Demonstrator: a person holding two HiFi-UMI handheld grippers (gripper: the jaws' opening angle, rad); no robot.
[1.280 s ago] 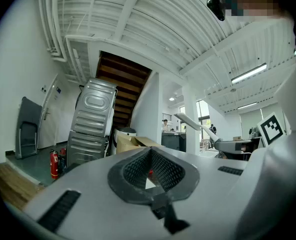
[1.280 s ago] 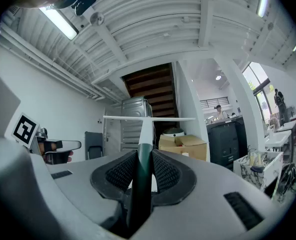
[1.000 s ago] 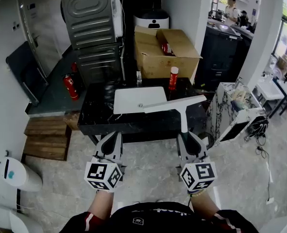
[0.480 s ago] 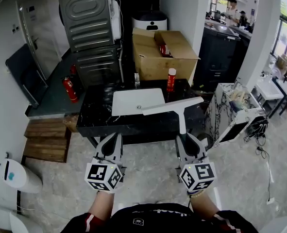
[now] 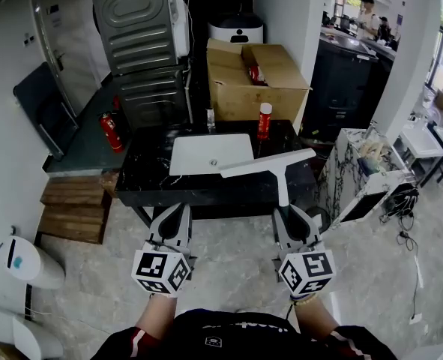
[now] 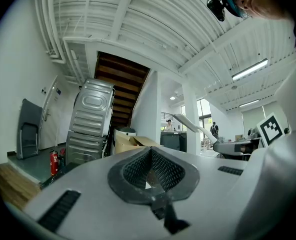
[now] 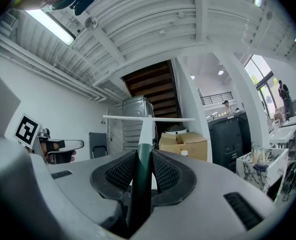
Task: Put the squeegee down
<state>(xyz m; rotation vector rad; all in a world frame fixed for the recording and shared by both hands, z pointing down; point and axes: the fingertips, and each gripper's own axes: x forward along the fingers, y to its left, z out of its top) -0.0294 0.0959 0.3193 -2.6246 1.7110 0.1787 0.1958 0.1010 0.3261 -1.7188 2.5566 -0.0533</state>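
A white squeegee [image 5: 269, 163] is held up in front of me, its blade level over the front right part of the black marble table [image 5: 146, 178]. My right gripper [image 5: 291, 217] is shut on its dark green handle. In the right gripper view the handle [image 7: 145, 139] runs straight out between the pads of the right gripper [image 7: 144, 155] to the white blade. My left gripper [image 5: 174, 220] hovers level with it to the left, short of the table's front edge. In the left gripper view the left gripper [image 6: 150, 151] has its pads together, holding nothing.
A white sink basin [image 5: 210, 154] is set in the table, with a red-capped bottle [image 5: 264, 120] and a small bottle [image 5: 210, 118] behind it. Beyond stand a cardboard box [image 5: 255, 73] and a steel machine [image 5: 139, 43]. A fire extinguisher [image 5: 110, 132] and wooden pallets [image 5: 73, 208] lie left.
The head view has shifted slightly. Both grippers and the held squeegee keep the same pose in front of the table.
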